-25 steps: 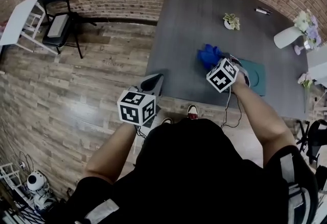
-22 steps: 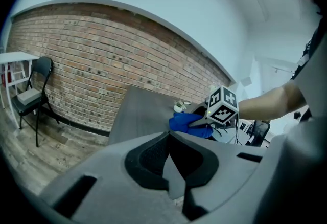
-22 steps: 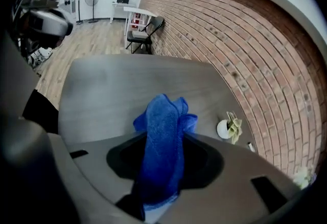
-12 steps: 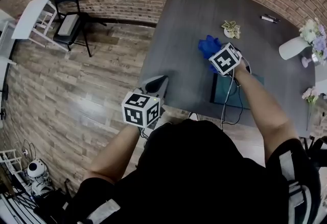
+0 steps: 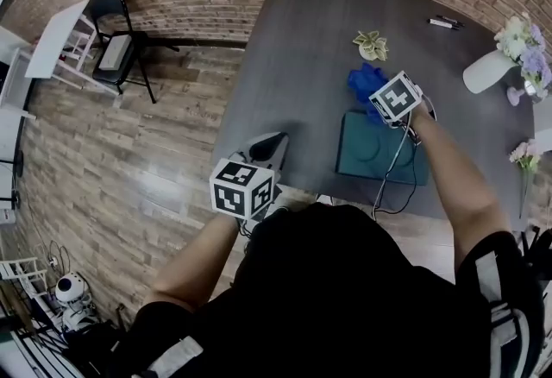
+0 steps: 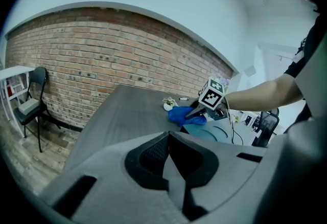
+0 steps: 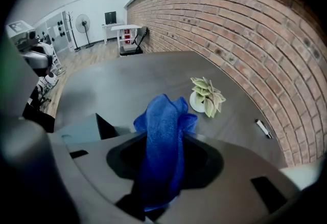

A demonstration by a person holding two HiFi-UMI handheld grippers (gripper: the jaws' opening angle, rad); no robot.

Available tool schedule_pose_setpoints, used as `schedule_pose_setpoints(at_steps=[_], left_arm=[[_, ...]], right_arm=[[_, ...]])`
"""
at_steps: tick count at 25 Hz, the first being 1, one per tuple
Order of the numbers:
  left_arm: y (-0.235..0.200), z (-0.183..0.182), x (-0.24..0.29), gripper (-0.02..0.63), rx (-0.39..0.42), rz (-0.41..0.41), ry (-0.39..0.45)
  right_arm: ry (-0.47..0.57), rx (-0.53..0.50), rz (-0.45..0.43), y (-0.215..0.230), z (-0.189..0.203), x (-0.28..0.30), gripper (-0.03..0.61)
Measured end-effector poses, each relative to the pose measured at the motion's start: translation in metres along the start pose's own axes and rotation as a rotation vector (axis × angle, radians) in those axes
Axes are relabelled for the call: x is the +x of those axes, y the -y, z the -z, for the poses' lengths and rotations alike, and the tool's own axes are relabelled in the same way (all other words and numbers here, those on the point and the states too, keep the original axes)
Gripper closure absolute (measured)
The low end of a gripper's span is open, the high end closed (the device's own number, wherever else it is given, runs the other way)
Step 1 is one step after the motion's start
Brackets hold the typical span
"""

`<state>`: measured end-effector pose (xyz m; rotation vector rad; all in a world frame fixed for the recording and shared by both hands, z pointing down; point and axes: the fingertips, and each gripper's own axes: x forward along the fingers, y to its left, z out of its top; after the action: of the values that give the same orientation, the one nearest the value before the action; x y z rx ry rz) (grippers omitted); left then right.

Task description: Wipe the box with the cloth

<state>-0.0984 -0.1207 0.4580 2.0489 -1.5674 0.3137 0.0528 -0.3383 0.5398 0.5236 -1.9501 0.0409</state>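
A flat teal box [image 5: 378, 152] lies on the dark grey table [image 5: 302, 57] near its front edge. My right gripper [image 5: 379, 100] is at the box's far edge, shut on a bunched blue cloth [image 5: 366, 81] that sticks out past the jaws toward the plant. The right gripper view shows the cloth [image 7: 163, 131] pinched in that gripper [image 7: 164, 166], with a corner of the box [image 7: 84, 131] to the left. My left gripper [image 5: 263, 146] hovers at the table's front left edge, away from the box. The left gripper view shows this gripper [image 6: 168, 154] shut and empty.
A small potted plant [image 5: 372, 45] stands just beyond the cloth. A pen [image 5: 442, 22] lies at the far edge, and a white vase with flowers [image 5: 487, 67] stands at the right. A cable [image 5: 392, 178] crosses the box. A black chair [image 5: 116, 44] stands on the floor to the left.
My right gripper has carried the cloth from the box's left side round to its far edge. The left gripper has hardly moved.
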Motion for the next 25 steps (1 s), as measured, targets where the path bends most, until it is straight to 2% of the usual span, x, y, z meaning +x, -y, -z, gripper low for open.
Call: schedule_pose_setpoints(at_steps=[8, 15, 20, 25], left_arm=[[0.042, -0.008, 0.035, 0.607, 0.041, 0.068, -0.014], [0.07, -0.011, 0.055, 0.607, 0.105, 0.144, -0.064], [0.082, -0.014, 0.069, 0.607, 0.141, 0.2, -0.088], [0.095, -0.005, 0.077, 0.607, 0.168, 0.285, -0.12]], right_arm=[[-0.033, 0.108, 0.062, 0.054, 0.073, -0.02, 0.425], [-0.052, 0.292, 0.142, 0.097, 0.142, -0.042, 0.425], [-0.051, 0.405, 0.154, 0.095, 0.179, -0.053, 0.425], [-0.062, 0.454, 0.149, 0.066, 0.208, -0.062, 0.424]])
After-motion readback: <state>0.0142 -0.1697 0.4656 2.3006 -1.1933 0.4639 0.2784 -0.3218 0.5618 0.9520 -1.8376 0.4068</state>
